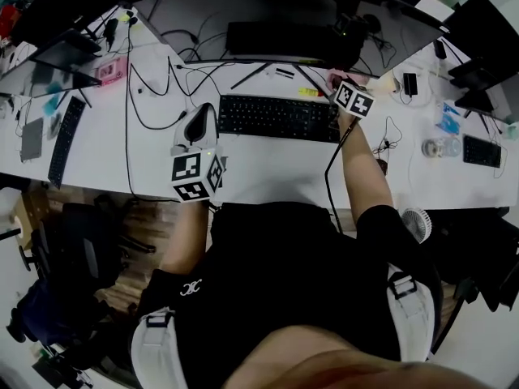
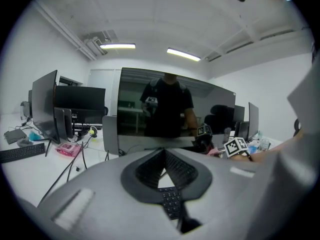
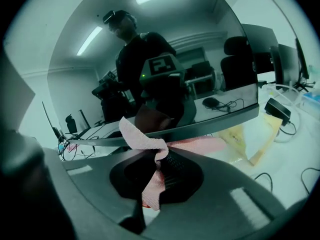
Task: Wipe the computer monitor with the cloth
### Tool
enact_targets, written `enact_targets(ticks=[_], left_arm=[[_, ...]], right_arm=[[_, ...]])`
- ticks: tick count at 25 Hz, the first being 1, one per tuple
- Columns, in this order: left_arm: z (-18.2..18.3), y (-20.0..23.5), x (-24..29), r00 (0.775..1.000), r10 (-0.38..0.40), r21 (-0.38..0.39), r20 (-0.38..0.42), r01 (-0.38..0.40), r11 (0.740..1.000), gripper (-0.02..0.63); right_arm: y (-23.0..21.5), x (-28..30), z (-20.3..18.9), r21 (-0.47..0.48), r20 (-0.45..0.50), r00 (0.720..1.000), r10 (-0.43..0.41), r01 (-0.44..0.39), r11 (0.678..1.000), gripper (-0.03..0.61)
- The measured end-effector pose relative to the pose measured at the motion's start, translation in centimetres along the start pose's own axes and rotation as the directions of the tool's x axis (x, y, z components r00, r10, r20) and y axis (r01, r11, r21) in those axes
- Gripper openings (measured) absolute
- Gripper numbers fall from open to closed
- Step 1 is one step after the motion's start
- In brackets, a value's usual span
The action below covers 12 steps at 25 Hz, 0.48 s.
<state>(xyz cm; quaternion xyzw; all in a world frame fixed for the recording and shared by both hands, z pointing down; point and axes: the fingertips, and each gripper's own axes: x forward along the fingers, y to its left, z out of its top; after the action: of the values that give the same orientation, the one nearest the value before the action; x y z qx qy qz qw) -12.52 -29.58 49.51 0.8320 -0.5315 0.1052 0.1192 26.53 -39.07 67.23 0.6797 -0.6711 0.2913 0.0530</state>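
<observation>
The wide curved monitor [image 1: 243, 2] stands at the back of the white desk [image 1: 268, 177], its screen dark and reflecting the person. My right gripper [image 1: 340, 86] is at the monitor's lower right edge, shut on a pink cloth [image 1: 332, 77]. In the right gripper view the cloth [image 3: 142, 136] bunches out between the jaws, just below the monitor [image 3: 175, 59] bottom bezel. My left gripper [image 1: 204, 113] hovers over the desk left of the black keyboard [image 1: 276, 116], shut and holding nothing. In its own view the left gripper [image 2: 162, 152] points toward the monitor [image 2: 170, 109].
Black cables [image 1: 150, 96] trail across the desk left of the keyboard. A pink box [image 1: 109, 70], a second keyboard [image 1: 65, 140] and more monitors [image 1: 57, 6] stand at the left. A phone [image 1: 409, 83], a small fan [image 1: 416, 224] and yellowish paper [image 3: 250, 134] are at the right.
</observation>
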Motion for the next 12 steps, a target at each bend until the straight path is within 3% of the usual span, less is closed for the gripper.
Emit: enact_targets(ticks=[12], left_arm=[[0.8, 6.1, 0.1, 0.999, -0.039, 0.015, -0.008, 0.039, 0.999, 0.051]], right_arm=[[7.6, 2.4, -1.7, 0.013, -0.008, 1.000, 0.010, -0.010, 1.000, 0.012]])
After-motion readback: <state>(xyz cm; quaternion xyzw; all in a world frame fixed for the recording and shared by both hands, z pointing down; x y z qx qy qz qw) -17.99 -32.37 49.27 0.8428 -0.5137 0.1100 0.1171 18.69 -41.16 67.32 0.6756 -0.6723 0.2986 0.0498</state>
